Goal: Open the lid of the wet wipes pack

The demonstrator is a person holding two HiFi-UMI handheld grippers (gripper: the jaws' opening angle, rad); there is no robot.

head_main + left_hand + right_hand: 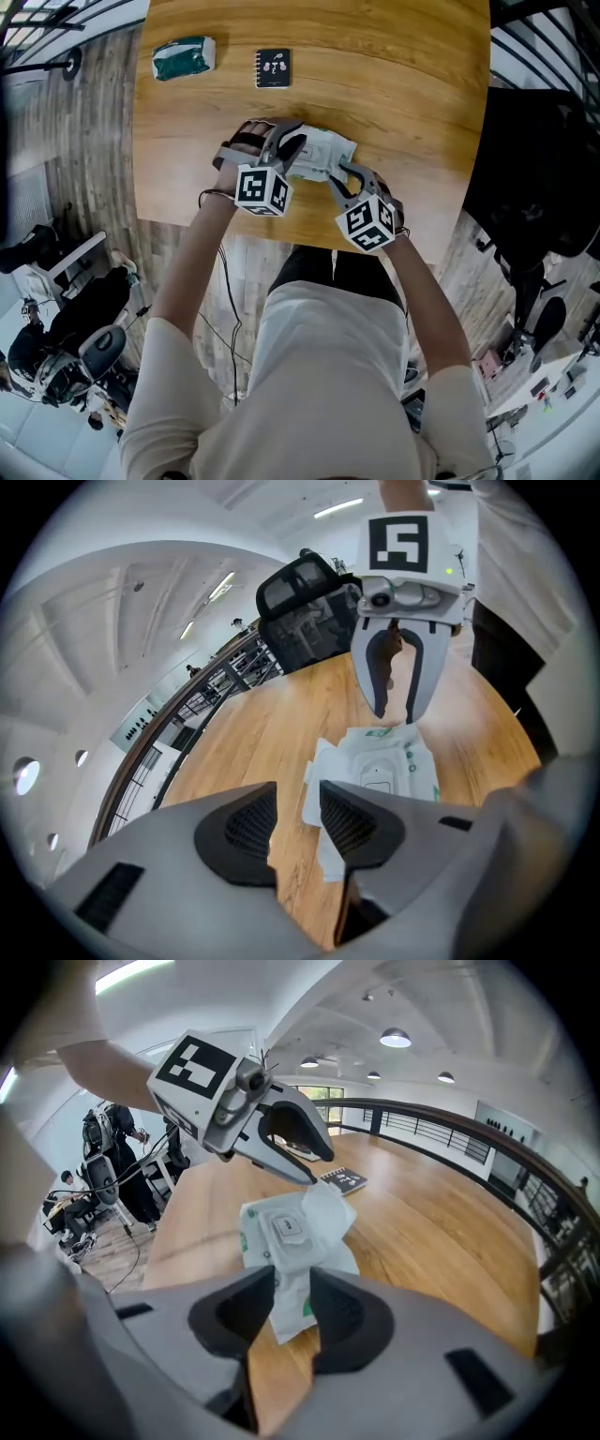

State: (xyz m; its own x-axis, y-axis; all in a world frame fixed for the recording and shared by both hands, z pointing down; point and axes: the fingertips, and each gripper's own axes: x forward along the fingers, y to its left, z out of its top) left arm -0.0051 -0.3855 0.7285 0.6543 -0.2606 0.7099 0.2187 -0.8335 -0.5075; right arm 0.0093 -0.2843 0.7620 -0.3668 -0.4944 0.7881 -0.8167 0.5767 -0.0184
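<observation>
A white wet wipes pack (323,153) with green print lies on the wooden table (422,75), near its front edge. Its moulded lid (286,1227) lies flat on top, and a thin white flap (330,1206) sticks up at one end. My left gripper (289,147) hovers over that end, open, with the flap (319,785) just beyond its pads and untouched. From the other side my right gripper (339,175) comes in; its fingers (382,700) stand apart above the pack's (389,771) far end. In the right gripper view the pack's near corner shows in the gap between the pads.
A green pouch (184,56) and a small black booklet (273,67) lie at the table's far side. The table's front edge runs just under my hands, with plank floor below. A chair and equipment stand at the left.
</observation>
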